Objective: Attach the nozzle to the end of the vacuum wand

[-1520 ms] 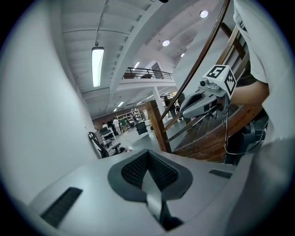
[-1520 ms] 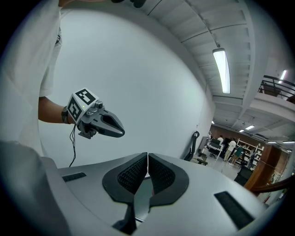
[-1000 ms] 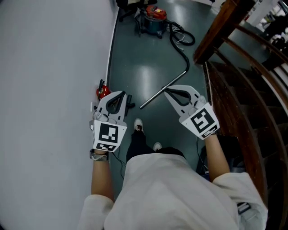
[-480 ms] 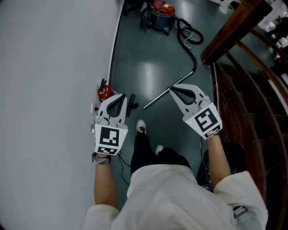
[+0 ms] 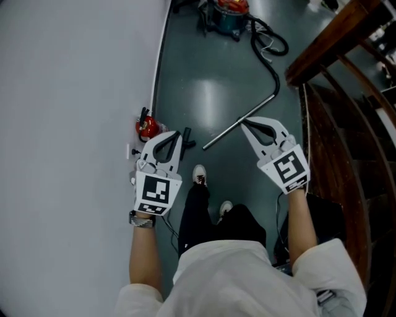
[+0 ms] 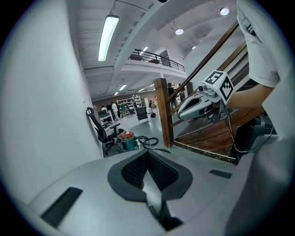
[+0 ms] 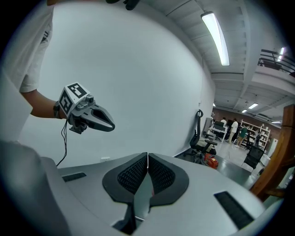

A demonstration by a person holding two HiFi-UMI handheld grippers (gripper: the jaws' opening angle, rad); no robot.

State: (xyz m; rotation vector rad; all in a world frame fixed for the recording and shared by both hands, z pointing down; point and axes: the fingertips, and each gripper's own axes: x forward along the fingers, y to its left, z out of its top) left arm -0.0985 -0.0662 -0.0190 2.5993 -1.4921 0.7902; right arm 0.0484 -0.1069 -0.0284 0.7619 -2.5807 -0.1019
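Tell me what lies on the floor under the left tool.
A black part, maybe the nozzle, pokes out beside the left tool; the rest of it is covered.

Open-plan office hall: mezzanine (image 6: 156, 59), shelves (image 6: 128, 102), office chair (image 6: 98, 130).

Silver vacuum wand (image 5: 238, 122), black hose (image 5: 270, 65), red-topped teal vacuum cleaner (image 5: 228, 15)

Showing no readable words, brands or numbers anywhere; carrying only black-and-white square marker patterns, lower middle of the head view, on cubes of the left gripper (image 5: 176, 134) and right gripper (image 5: 245, 121).
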